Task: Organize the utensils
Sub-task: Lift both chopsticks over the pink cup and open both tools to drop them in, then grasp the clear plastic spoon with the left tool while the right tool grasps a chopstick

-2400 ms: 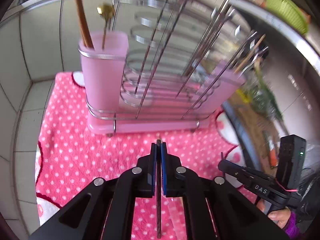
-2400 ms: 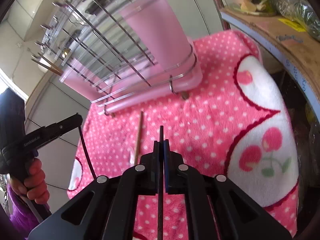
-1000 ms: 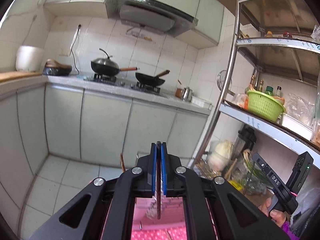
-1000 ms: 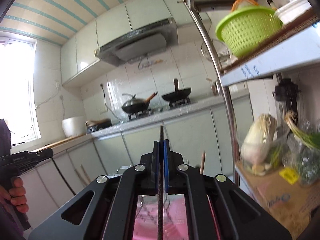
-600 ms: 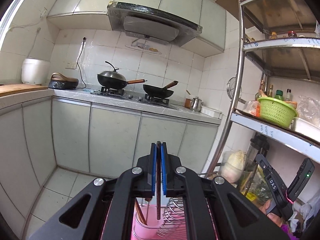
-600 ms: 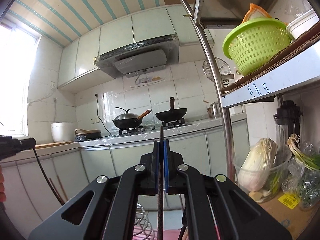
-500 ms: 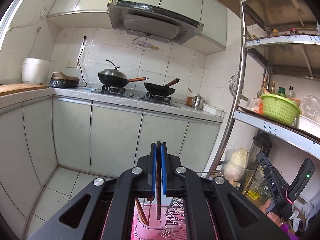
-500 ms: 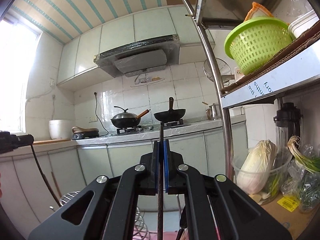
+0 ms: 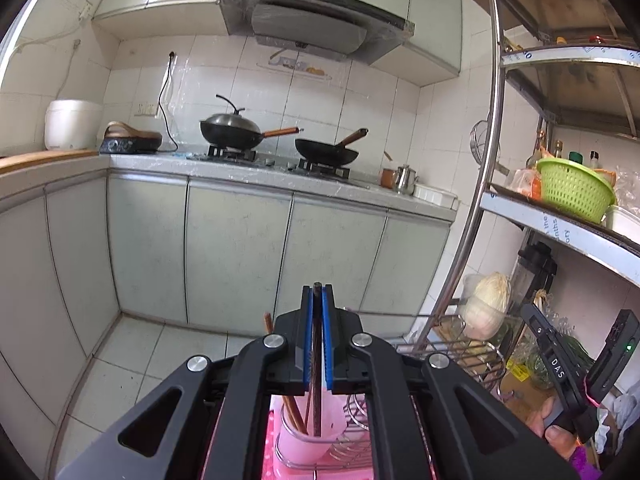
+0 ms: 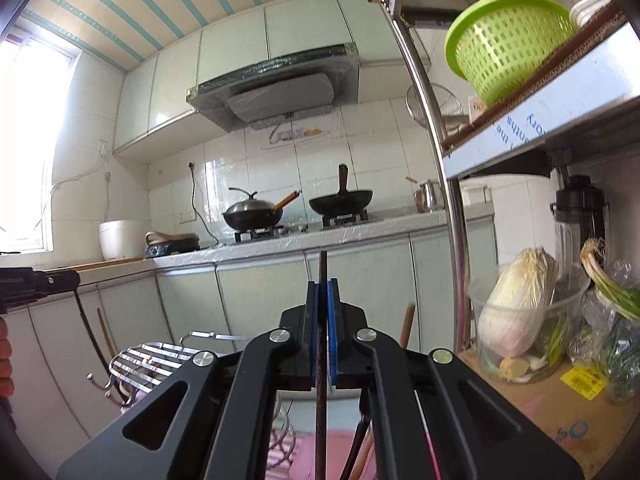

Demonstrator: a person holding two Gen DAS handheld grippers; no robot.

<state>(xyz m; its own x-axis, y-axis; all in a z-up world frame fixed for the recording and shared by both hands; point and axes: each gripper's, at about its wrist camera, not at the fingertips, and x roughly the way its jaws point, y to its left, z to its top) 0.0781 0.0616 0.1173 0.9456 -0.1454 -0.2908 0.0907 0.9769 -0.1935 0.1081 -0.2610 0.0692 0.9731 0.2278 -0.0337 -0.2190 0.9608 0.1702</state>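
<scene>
Chopstick (image 9: 317, 400), dark: left wrist view, pinched upright between the blue pads of the left gripper (image 9: 317, 300), lower end hanging inside the pink holder cup (image 9: 308, 440) beside brown chopsticks (image 9: 294, 410), apparently for dropping in. Right wrist view: right gripper (image 10: 322, 292) clamps a second dark chopstick (image 10: 321, 408) vertically above the wire rack (image 10: 152, 360), seemingly awaiting its turn

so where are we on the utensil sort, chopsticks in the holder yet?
Partly. Done: wooden chopsticks already stand in the pink cup of the wire rack. In hand: the left gripper is shut on a dark chopstick whose lower end hangs at the cup's mouth; the right gripper is shut on another dark chopstick above the rack. Left: drop both in.
</scene>
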